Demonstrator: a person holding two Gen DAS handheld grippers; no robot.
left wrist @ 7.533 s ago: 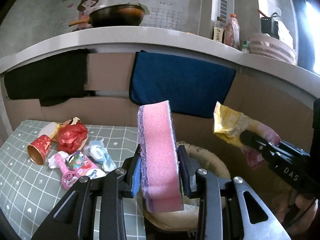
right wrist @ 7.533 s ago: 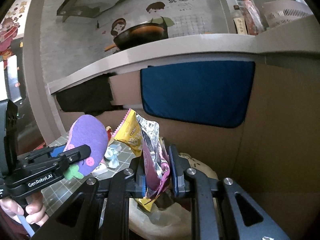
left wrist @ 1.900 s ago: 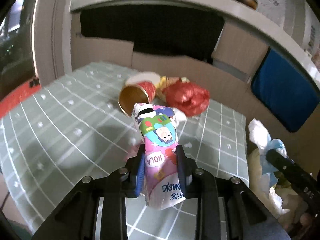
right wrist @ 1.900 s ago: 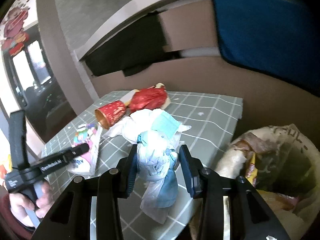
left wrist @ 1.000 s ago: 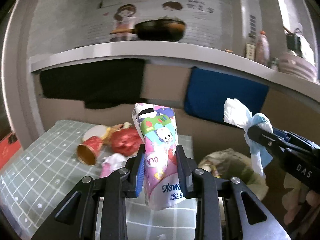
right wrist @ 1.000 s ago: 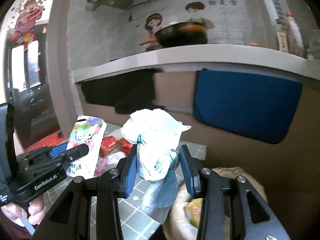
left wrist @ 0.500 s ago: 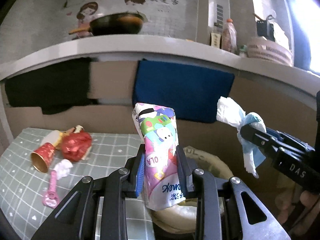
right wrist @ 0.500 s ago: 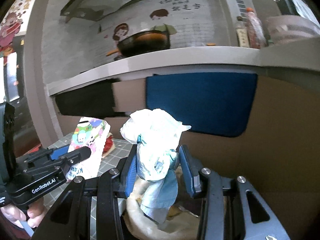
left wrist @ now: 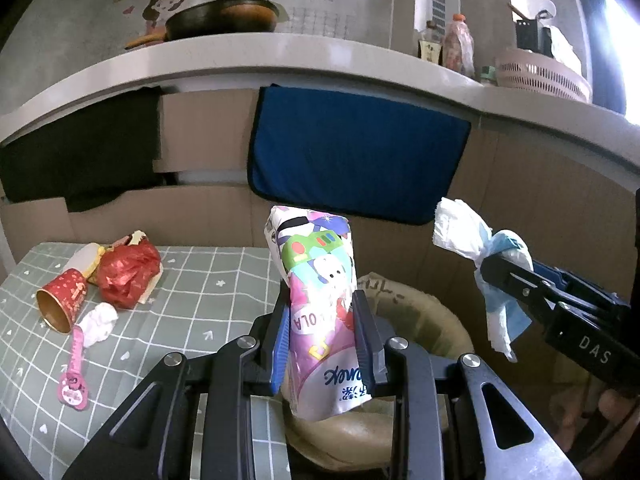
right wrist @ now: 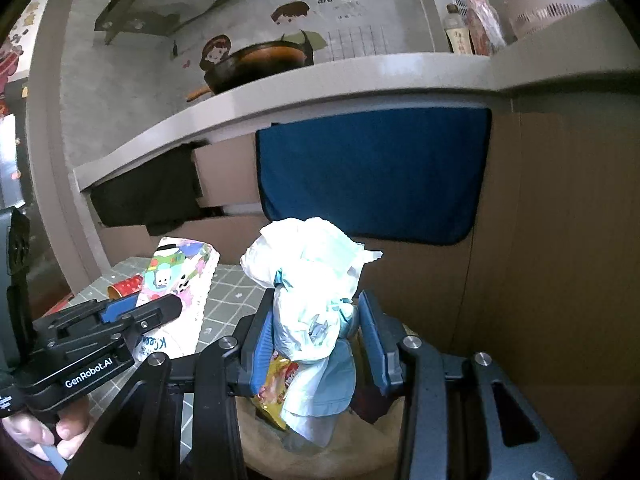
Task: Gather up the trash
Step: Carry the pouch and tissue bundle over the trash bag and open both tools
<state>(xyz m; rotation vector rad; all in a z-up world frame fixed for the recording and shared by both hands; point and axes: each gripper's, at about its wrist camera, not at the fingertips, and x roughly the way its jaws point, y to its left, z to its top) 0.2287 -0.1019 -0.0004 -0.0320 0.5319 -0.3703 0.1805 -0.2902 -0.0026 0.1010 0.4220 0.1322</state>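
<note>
My left gripper [left wrist: 322,320] is shut on a colourful cartoon-printed tissue pack [left wrist: 320,300], held upright over the near rim of the beige trash bag [left wrist: 432,320]. My right gripper [right wrist: 316,332] is shut on a crumpled wad of white tissue and a light-blue face mask [right wrist: 312,280], directly above the bag's mouth [right wrist: 276,452], where a yellow wrapper [right wrist: 274,384] lies inside. Each gripper shows in the other's view: the right gripper [left wrist: 486,268] at the right, the left gripper [right wrist: 176,300] at the left. On the green checked table [left wrist: 192,304] lie a red paper cup [left wrist: 60,300], a red crumpled bag [left wrist: 128,270], a white tissue ball [left wrist: 98,322] and a pink toy [left wrist: 74,372].
A cardboard wall [left wrist: 540,240] with a blue cloth [left wrist: 352,160] and a black cloth [left wrist: 80,160] stands behind the table and bag. A counter [left wrist: 280,64] above carries a pan, bottles and a pink basket. A person's hand [right wrist: 48,436] holds the left gripper's handle.
Both grippers have swung to the right from the table toward the trash bag and sunk a little, each still holding its item. The bag now sits right under them.
</note>
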